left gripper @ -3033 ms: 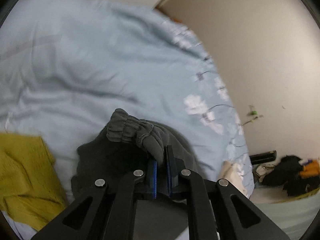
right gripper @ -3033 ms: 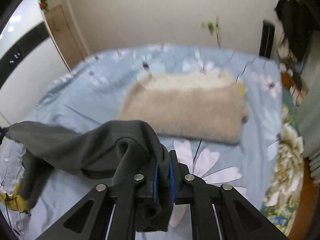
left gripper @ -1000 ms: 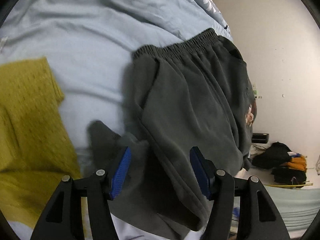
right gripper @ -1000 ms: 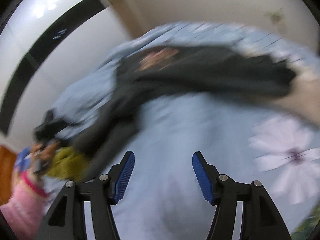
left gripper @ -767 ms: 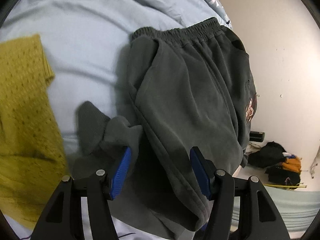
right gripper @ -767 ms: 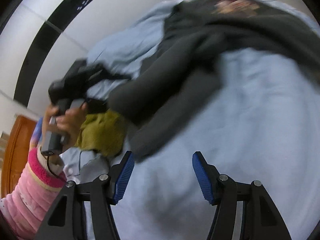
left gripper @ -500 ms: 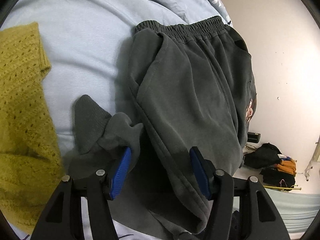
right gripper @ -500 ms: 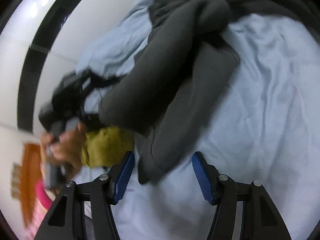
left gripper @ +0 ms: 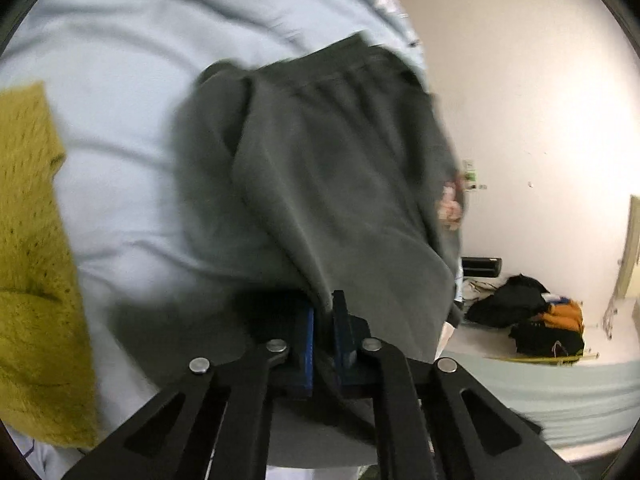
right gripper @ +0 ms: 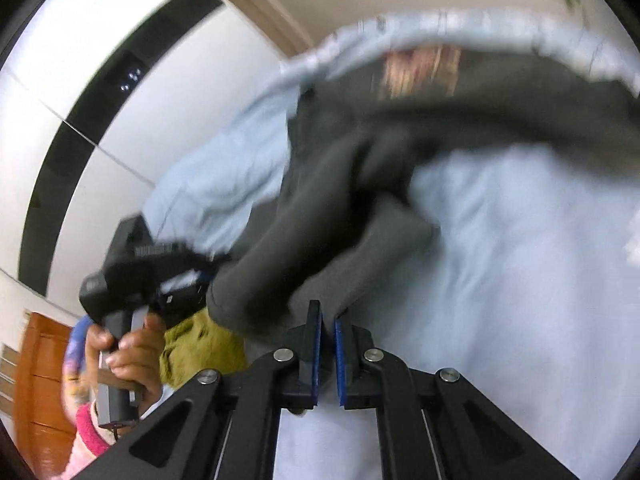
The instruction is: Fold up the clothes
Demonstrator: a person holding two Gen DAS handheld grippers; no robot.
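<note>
Your left gripper clamps grey sweatpants edge; right gripper pinches leg end. Fold only begun, garment rumpled on bed; yellow knit untouched.

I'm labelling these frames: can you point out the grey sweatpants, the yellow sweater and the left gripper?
grey sweatpants (left gripper: 340,184): left wrist view, middle of the leg fabric.
yellow sweater (left gripper: 28,264): left wrist view, knit body at the left edge.
left gripper (left gripper: 323,320): left wrist view, between the fingertips.

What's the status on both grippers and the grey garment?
Left gripper shut on grey garment. Right gripper shut on its edge, fabric blurred. Yellow knit beside it, not blocking.
</note>
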